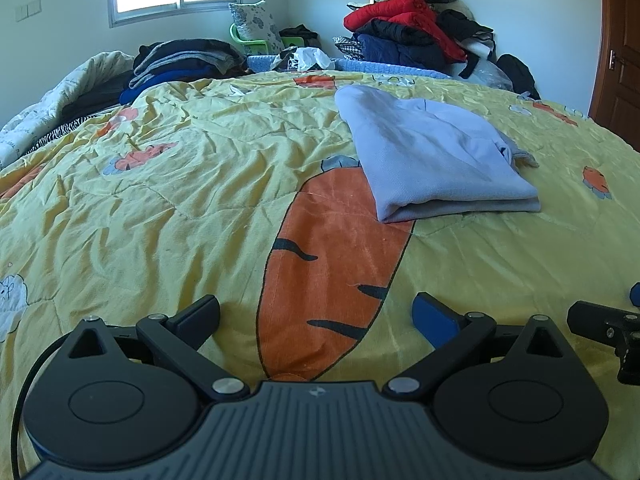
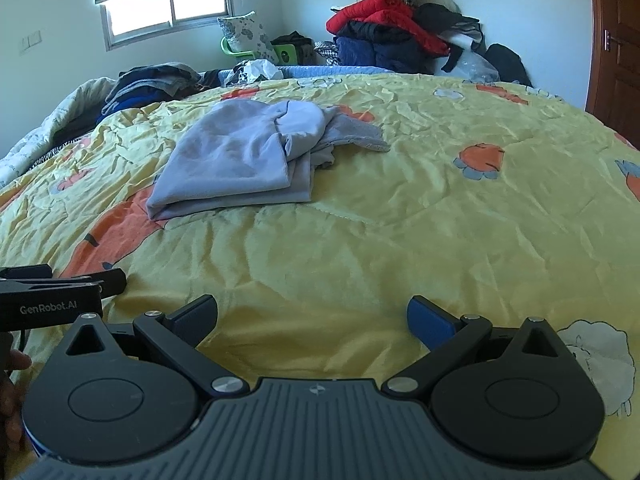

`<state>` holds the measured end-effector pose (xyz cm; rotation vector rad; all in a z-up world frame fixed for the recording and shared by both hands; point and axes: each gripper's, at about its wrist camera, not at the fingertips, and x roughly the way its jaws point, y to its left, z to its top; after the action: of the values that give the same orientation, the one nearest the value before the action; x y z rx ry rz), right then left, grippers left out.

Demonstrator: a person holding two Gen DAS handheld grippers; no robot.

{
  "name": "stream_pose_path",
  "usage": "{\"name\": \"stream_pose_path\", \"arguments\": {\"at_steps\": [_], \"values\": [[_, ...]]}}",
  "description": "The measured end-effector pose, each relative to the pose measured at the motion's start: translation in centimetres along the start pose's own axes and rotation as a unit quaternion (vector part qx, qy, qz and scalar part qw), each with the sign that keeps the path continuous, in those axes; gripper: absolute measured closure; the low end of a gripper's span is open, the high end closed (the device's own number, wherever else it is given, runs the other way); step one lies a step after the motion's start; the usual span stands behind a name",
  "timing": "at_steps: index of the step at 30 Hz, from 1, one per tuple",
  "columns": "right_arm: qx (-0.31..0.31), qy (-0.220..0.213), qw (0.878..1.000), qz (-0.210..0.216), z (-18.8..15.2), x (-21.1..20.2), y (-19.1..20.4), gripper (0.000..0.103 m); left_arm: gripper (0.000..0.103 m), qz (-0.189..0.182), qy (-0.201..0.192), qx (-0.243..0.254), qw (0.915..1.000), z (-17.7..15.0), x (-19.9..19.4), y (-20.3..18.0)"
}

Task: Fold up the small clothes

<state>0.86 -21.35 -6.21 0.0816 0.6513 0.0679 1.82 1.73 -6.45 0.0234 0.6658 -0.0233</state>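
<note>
A light blue small garment (image 1: pixel 432 152) lies folded on the yellow carrot-print quilt (image 1: pixel 180 200), ahead and right of my left gripper (image 1: pixel 316 316). In the right wrist view the same garment (image 2: pixel 240 160) lies ahead and to the left, with a loose rumpled part on its right side. My left gripper is open and empty, low over the quilt. My right gripper (image 2: pixel 312 316) is open and empty too, well short of the garment. Each gripper shows at the edge of the other's view: the right gripper (image 1: pixel 608 332) and the left gripper (image 2: pixel 60 288).
A heap of red, black and dark blue clothes (image 1: pixel 416 28) is piled at the back right. A stack of dark folded clothes (image 1: pixel 184 60) sits at the back left beside a white duvet (image 1: pixel 40 108). A brown door (image 1: pixel 620 60) stands at the right.
</note>
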Motion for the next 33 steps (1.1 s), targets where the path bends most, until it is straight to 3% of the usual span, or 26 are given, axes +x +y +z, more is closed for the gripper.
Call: {"name": "stream_pose_path", "arguments": {"at_steps": [33], "values": [[0.005, -0.006, 1.0, -0.011, -0.03, 0.06, -0.68, 0.001, 0.0, -0.002, -0.007, -0.001, 1.0, -0.11, -0.04, 0.08]]}}
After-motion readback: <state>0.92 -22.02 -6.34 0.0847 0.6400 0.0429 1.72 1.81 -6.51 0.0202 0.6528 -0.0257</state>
